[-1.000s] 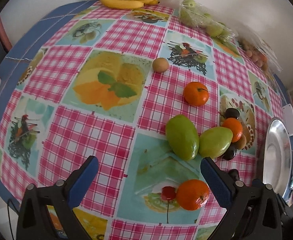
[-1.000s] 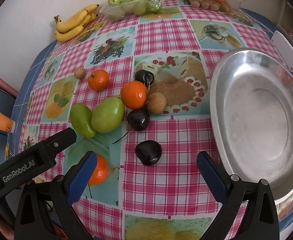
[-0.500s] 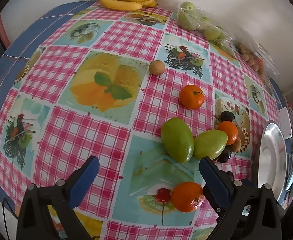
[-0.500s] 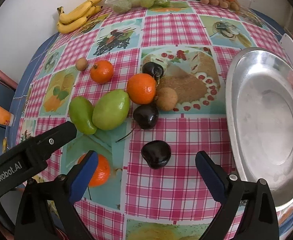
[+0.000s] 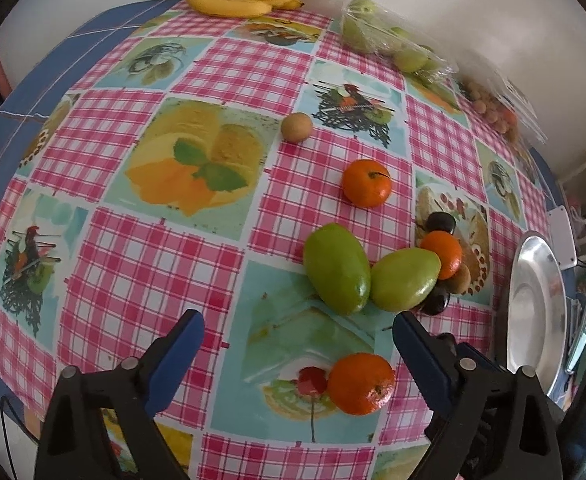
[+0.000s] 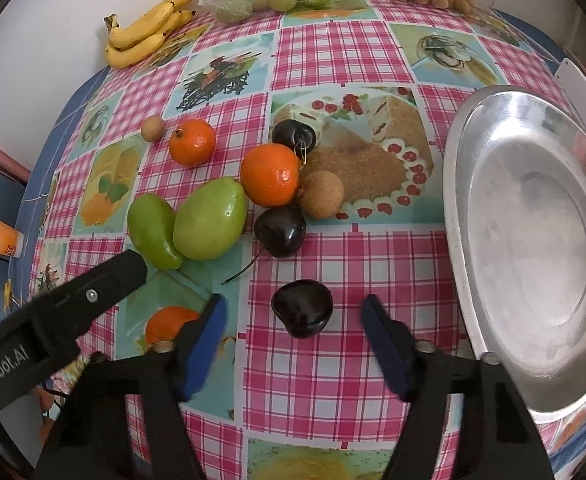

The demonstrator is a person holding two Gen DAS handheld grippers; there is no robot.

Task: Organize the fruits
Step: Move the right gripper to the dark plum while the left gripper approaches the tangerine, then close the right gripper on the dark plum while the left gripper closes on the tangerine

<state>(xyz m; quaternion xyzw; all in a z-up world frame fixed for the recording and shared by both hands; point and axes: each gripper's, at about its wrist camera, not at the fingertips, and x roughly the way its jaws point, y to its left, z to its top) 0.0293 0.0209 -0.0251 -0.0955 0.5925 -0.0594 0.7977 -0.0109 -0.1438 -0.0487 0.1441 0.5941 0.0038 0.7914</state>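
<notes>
The round silver metal tray (image 6: 469,184) is empty. The right tongs (image 6: 293,316) are closing around the dark glossy cherry (image 6: 301,313), untouched; the left tongs (image 5: 297,330) are spread and narrowing, empty. All loose fruit remains.

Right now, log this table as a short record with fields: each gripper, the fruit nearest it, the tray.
right gripper: jaws closing around a dark cherry, pads not yet touching it
left gripper: jaws closing, nothing between the pads, above an orange
tray: silver, nothing in it, to the right of the loose fruit
green fruits: two, side by side, touching
bananas: far edge, by the wall
</notes>
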